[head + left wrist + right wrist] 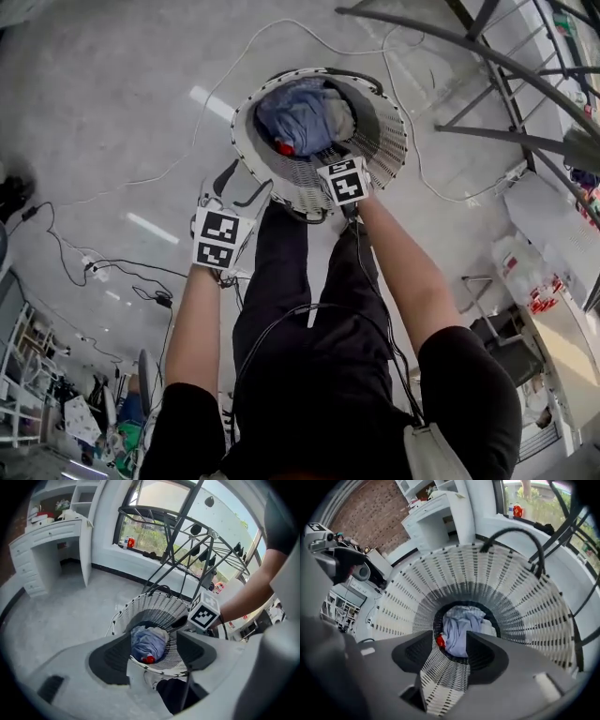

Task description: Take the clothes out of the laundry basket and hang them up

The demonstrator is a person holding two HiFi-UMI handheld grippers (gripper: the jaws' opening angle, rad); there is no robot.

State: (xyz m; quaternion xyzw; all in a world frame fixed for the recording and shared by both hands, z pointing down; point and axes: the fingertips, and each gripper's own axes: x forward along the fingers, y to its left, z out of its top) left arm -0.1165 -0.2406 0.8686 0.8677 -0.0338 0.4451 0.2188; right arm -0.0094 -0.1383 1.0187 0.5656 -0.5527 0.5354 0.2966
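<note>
The person stands over a white perforated laundry basket [386, 141] on the pale grey floor [112, 103], both arms stretched down toward it. In the head view the basket sits at the upper centre of the frame. The clothes [302, 114] are bunched at its bottom: a crumpled blue garment, some white cloth beside it, and a small red piece [285, 148] at the edge of the heap.

The right gripper [342, 178] is at the basket's near rim, its marker cube just over the edge. Its own view looks straight down the basket [515, 597] at the clothes [461, 625] in the centre. Its fingers are spread and grasp nothing; the basket's near wall shows in the gap between them.

The left gripper [239, 190] hangs at the left of centre in the head view, outside the basket and apart from it. In its own view its fingers are also released, with nothing held. Through the gap the basket [154, 604] and the blue bundle [149, 639] show beyond, with the right gripper's cube [205, 612] at the basket's right edge.

A dark metal drying rack [197, 541] stands behind the basket, in front of a window [154, 527]. A white desk [51, 536] fills the upper left of the left gripper view. Cables [122, 267] trail over the floor at the left of the head view.
</note>
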